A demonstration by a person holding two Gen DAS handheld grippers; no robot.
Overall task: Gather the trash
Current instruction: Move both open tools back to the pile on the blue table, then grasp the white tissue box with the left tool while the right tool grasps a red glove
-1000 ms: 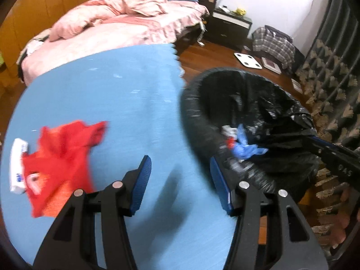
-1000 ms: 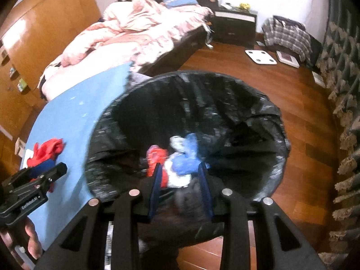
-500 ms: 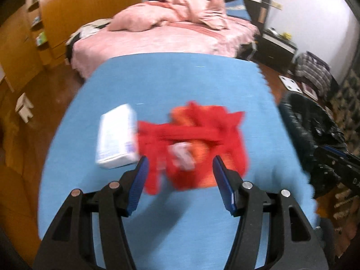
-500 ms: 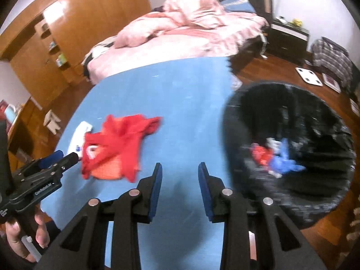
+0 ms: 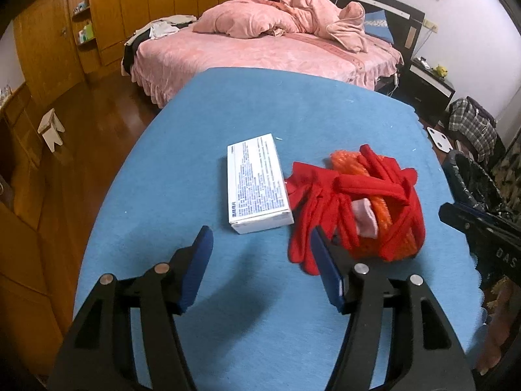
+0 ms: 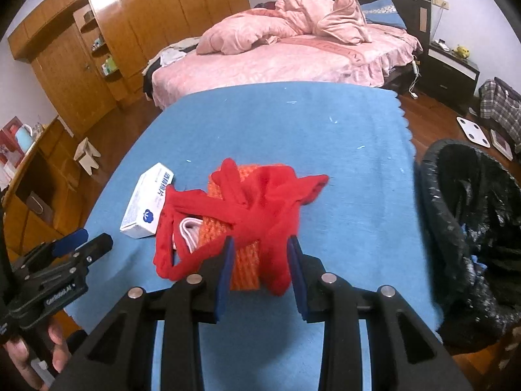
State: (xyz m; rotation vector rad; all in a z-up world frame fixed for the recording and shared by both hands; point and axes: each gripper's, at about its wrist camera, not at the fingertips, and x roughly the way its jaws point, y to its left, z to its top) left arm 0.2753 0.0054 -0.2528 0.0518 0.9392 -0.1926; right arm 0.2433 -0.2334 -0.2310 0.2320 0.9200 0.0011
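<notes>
Red rags (image 5: 355,202) lay in a tangled heap on the blue bench (image 5: 293,123), wound over an orange net (image 5: 345,163) with a pale pink scrap (image 5: 364,218) showing in the middle. A white box (image 5: 257,189) with printed text lay just beside the rags, on the side away from the bin, seemingly touching their edge. The bin (image 6: 469,234), lined with a black bag, stood off the bench edge on the other side of the rags, with blue scraps (image 6: 478,260) visible inside.

The left tool (image 5: 260,260) hovered over the bench on the near side of the box, its blue pads wide apart and holding nothing; the right-hand pad (image 5: 325,270) overlapped the near edge of the rags in view. The right tool (image 6: 260,267) was at the near end of the rags, its pads spread to either side of the orange net and red cloth; whether they touched the cloth could not be told. Beyond the bench stood a bed (image 6: 293,58) with pink covers.
</notes>
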